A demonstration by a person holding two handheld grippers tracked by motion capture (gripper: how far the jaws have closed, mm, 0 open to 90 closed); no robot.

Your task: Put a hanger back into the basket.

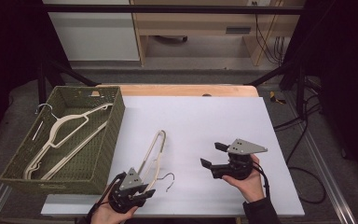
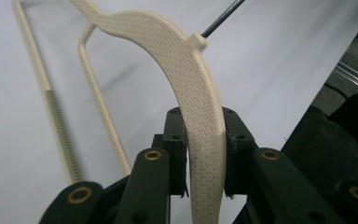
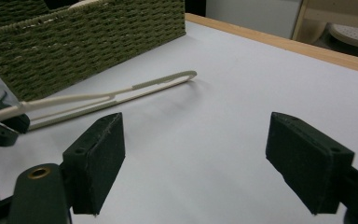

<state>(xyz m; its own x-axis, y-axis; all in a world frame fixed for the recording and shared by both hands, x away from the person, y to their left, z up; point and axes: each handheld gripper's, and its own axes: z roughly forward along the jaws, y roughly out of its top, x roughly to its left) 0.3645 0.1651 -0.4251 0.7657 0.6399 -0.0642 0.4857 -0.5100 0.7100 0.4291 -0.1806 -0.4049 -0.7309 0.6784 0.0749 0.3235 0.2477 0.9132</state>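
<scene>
A cream plastic hanger (image 1: 154, 154) with a metal hook (image 1: 169, 179) lies slanted on the white board, its far end pointing toward the back. My left gripper (image 1: 145, 190) is shut on it near the hook. In the left gripper view the pads (image 2: 179, 154) press both sides of the hanger's curved shoulder (image 2: 182, 60). My right gripper (image 1: 212, 155) hovers to the right, apart from the hanger, open with nothing between its fingers (image 3: 98, 158). The right gripper view shows the hanger (image 3: 158, 84) stretching across the board ahead.
A green woven basket (image 1: 114, 126) stands at the left edge of the white board (image 1: 205, 112) and holds more cream hangers (image 1: 65, 126). Its wall (image 3: 88, 37) is close behind the held hanger. Cables lie on the floor at the right.
</scene>
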